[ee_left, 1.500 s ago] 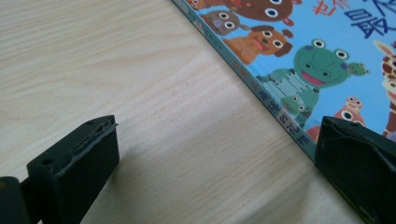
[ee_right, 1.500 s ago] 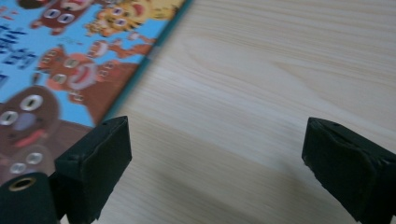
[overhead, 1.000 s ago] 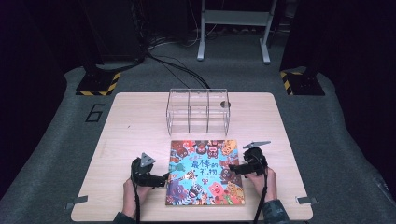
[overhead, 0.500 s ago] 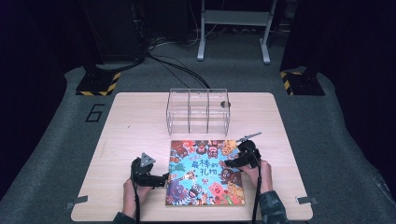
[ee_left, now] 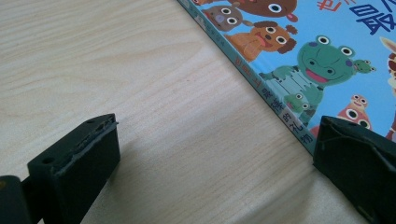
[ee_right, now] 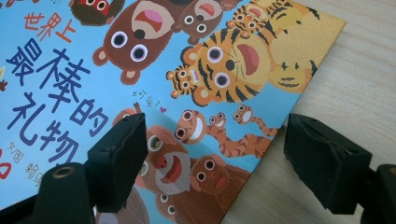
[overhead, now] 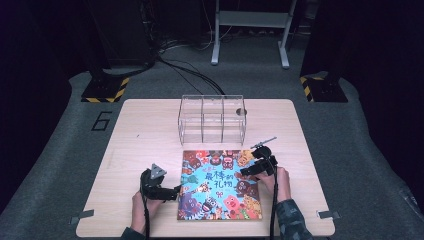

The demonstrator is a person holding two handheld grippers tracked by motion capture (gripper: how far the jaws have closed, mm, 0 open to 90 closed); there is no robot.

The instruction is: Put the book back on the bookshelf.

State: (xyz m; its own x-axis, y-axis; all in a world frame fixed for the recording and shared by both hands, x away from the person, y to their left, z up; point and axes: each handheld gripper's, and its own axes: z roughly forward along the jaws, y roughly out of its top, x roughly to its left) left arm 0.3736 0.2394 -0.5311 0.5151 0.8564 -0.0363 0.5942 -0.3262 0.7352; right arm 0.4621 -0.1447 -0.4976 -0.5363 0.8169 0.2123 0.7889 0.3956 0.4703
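Right tool (ee_right: 215,158) straddles "世界上最棒的礼物" book (ee_right: 140,93) edge.

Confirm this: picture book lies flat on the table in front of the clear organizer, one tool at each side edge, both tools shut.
Not quite. Both tools are open: the left tool straddles the picture book spine, the right tool its opposite edge, as each gripper view shows. The book does lie before the clear organizer.

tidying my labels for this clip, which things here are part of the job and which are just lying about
Likely part of the job:
- picture book, flat on the table
- left gripper, jaws open at the book's spine edge
- right gripper, jaws open astride the book's other edge

Just lying about, for now:
- clear three-compartment box behind the book
- floor cables
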